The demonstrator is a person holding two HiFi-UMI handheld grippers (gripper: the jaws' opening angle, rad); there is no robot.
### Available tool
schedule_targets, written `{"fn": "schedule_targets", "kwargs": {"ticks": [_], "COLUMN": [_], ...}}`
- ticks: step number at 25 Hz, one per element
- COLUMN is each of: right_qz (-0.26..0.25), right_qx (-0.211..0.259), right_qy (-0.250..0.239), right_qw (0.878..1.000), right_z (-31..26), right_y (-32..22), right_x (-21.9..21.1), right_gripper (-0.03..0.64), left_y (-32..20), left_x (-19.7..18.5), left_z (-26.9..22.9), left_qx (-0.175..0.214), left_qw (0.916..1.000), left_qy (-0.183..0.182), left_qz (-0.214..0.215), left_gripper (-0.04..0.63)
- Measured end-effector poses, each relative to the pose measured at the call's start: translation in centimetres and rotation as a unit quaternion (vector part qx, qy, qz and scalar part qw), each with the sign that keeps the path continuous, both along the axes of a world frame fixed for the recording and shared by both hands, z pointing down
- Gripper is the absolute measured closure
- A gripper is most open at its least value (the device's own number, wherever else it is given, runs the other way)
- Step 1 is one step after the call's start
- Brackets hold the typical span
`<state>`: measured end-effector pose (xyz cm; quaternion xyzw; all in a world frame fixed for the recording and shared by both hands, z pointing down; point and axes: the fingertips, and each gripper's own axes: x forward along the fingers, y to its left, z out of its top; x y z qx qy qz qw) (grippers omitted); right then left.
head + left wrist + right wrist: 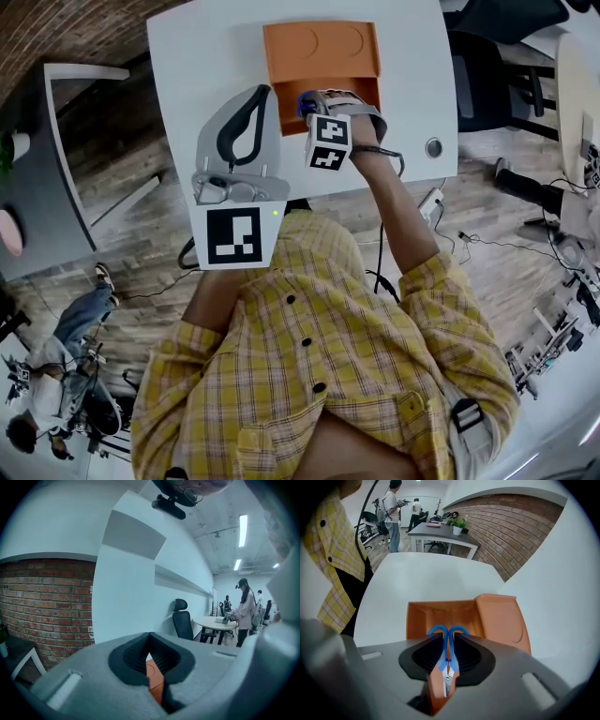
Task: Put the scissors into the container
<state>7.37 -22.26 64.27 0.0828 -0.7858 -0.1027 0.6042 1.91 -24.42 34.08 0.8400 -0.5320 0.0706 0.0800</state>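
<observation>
Clamped scissors [446, 660], handles first, in right claw [447, 637] over container [440, 611] at 12 o'clock on table [206, 56]; left claw [149, 638] closed, empty. Best eased deep inside before letting go.

White table [206, 56], open orange container [440, 613] resting on it

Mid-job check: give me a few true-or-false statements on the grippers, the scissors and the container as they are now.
The right gripper is shut on the scissors. True.
The scissors' handles are red. False: they are blue.
The orange container stands open. True.
The left gripper holds the container. False: its jaws are together on nothing.
</observation>
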Motion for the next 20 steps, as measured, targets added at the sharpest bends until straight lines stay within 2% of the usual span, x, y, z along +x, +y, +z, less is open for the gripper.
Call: {"fn": "schedule_targets", "kwargs": {"ticks": [20], "right_qz": [-0.010], "right_qx": [-0.036], "right_qy": [0.016], "right_qw": [0.999], "right_z": [2.9], "right_y": [-0.5], "right_x": [-0.2], "right_gripper": [0.534], "left_y": [-0.4], "left_x": [-0.6], "left_z": [1.0], "left_qx": [-0.008], "left_qw": [1.0000], "left_qy": [-0.001], "left_qz": [0.000], "left_gripper": [0.595]}}
